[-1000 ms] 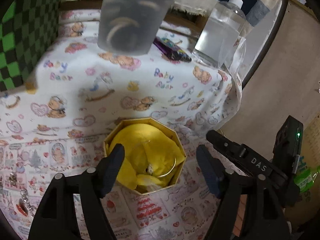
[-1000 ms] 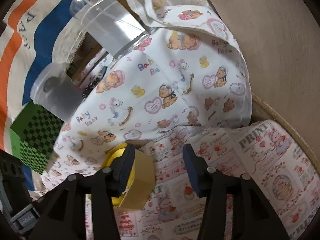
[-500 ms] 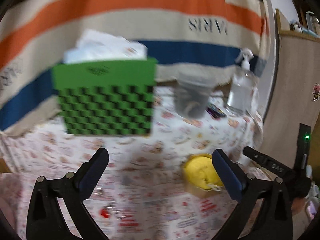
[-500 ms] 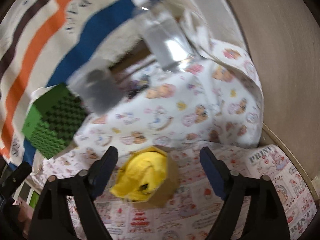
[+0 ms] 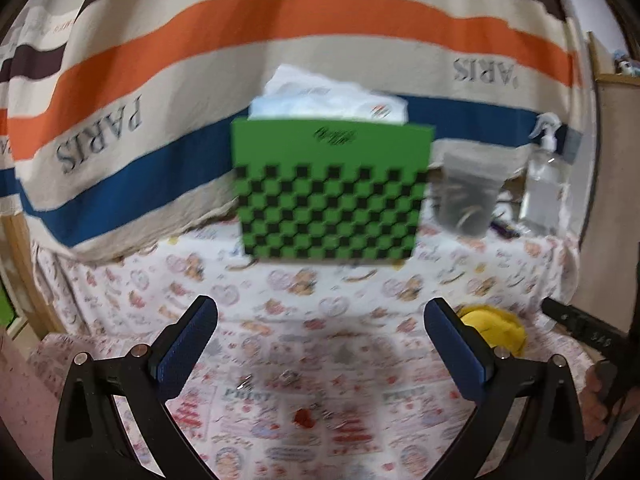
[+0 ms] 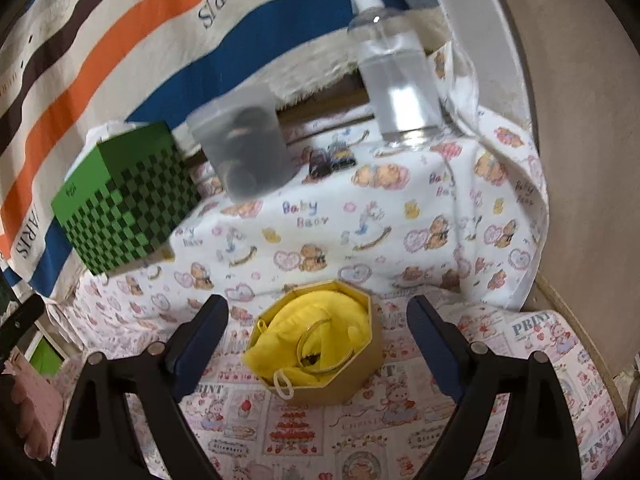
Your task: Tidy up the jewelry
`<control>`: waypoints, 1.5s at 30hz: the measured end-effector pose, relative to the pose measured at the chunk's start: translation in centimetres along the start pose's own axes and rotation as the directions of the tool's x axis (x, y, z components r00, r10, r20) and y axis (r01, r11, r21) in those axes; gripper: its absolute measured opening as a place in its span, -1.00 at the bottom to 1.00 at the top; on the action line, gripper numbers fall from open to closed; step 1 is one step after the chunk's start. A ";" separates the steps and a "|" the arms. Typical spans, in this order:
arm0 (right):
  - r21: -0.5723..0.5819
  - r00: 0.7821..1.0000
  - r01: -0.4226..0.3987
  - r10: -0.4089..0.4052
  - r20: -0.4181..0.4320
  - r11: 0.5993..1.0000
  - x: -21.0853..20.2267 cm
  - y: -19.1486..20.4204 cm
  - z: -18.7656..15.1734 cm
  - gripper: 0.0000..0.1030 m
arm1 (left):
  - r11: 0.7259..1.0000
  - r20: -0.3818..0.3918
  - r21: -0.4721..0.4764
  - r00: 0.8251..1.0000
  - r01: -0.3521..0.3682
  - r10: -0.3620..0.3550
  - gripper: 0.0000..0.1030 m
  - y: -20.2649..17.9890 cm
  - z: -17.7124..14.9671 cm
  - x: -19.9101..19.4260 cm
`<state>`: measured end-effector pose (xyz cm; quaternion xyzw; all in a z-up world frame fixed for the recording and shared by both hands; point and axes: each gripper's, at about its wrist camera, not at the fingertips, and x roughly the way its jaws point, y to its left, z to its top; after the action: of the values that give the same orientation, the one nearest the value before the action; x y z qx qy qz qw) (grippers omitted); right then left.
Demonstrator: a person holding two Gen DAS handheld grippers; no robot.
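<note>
gold box (image 6: 320, 344) between right tool (image 6: 318, 322) fingers

Open gold box of jewelry on the printed cloth

The octagonal gold cardboard box (image 6: 320, 344) stands upright and lidless, stuffed with crumpled yellow cloth (image 6: 308, 332); a thin gold bangle (image 6: 326, 346) rests tilted on the cloth, with what may be a small red trinket (image 5: 303, 417) lying well apart.

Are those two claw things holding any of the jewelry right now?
No. The left gripper and right gripper are both open and empty; the bangle lies in the gold box.
</note>
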<state>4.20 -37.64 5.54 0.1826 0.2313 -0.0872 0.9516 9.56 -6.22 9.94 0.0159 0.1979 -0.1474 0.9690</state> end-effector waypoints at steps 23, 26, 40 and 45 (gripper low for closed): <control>-0.199 0.994 0.088 -0.098 -0.042 0.976 1.7 4.0 -2.7 0.82 | 0.995 -0.415 -0.069 0.909 -0.070 0.035 0.94 3.6 -6.5 7.8; -0.197 0.994 0.089 -0.101 -0.051 0.976 1.9 4.0 -2.8 0.82 | 0.997 -0.463 -0.054 0.886 -0.049 0.019 0.65 3.3 -7.3 8.7; -0.185 0.990 0.105 -0.120 -0.071 0.977 2.5 3.7 -2.8 0.82 | 0.991 -0.531 -0.112 0.840 0.067 -0.116 -0.24 2.5 -8.5 10.3; -0.186 0.989 0.113 -0.129 -0.073 0.976 2.6 3.7 -2.8 0.82 | 0.995 -0.536 -0.073 0.839 0.062 -0.092 -0.58 2.0 -8.7 10.7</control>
<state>6.23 -33.34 3.14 0.0844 0.2890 -0.1159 0.9465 16.24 -6.50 -2.31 0.0230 0.4664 -0.1703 0.8677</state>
